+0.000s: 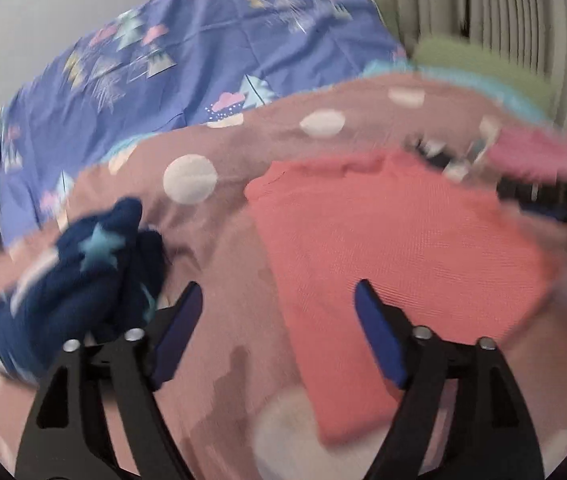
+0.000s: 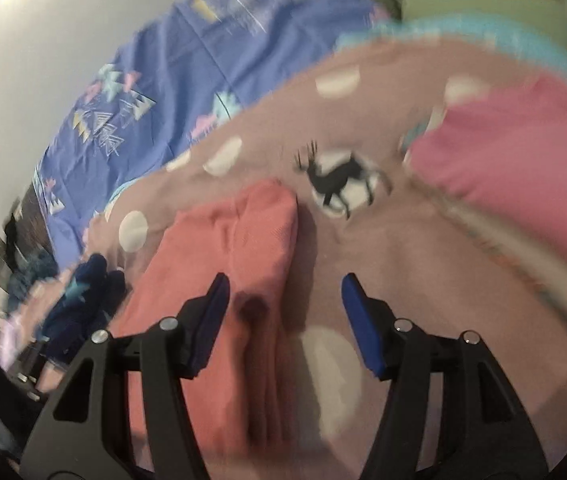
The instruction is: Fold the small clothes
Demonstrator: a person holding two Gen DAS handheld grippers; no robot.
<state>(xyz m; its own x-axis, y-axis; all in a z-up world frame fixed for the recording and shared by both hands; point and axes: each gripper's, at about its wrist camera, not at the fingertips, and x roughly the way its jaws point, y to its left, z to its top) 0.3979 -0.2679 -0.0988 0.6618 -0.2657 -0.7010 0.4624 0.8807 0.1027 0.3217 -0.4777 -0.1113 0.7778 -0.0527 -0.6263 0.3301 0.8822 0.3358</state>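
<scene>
Lying flat on the mauve polka-dot blanket (image 1: 219, 248) is the folded coral garment (image 1: 395, 248), with the left tongs (image 1: 279, 304) hanging over its near-left edge, jaws spread wide and gripping nothing. The right tongs (image 2: 285, 296) are hovering equally wide and empty, just off the coral piece's right side. A crumpled navy star-print garment (image 1: 83, 276) is sitting to the left, and a pink garment (image 2: 523, 168) is lying to the right. A purple patterned sheet (image 1: 187, 56) is showing beyond.
</scene>
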